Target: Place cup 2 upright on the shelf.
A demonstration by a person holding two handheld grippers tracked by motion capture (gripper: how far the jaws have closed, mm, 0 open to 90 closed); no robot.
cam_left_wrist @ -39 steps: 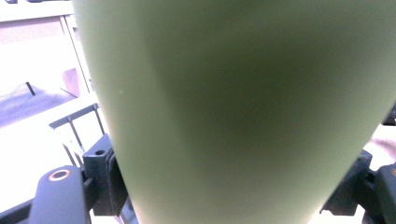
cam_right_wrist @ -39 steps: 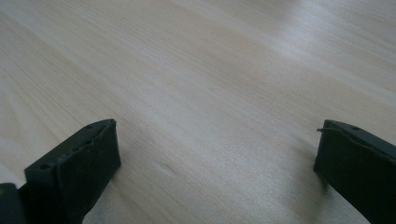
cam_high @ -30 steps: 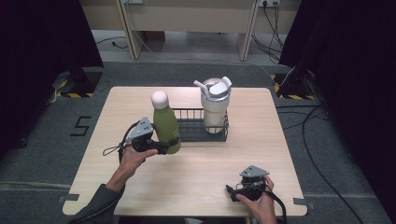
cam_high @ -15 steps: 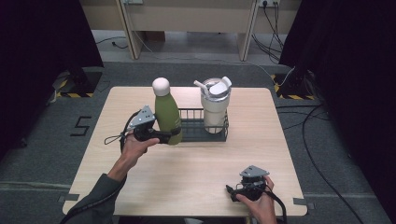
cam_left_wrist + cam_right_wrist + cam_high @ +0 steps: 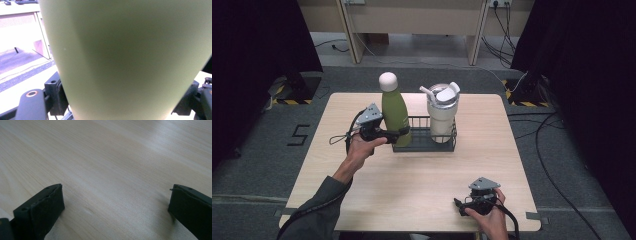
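A green bottle (image 5: 394,112) with a white cap stands upright, lifted at the left end of a black wire rack (image 5: 424,142). My left gripper (image 5: 401,133) is shut on its lower body, and in the left gripper view the green bottle (image 5: 125,57) takes up nearly the whole picture between the jaws. A white tumbler (image 5: 442,115) with a lid and straw stands in the right part of the rack. My right gripper (image 5: 458,204) rests near the front right of the table, and in the right gripper view its fingers (image 5: 40,210) stand wide apart over bare wood, open.
The light wooden table (image 5: 362,200) carries the rack at its middle back. Cables (image 5: 557,165) trail over the grey floor to the right, and desk legs (image 5: 352,30) stand behind the table. Dark curtains hang on both sides.
My left gripper has carried the green bottle up and to the right, from beside the rack's left end to over that end. The right gripper has stayed put.
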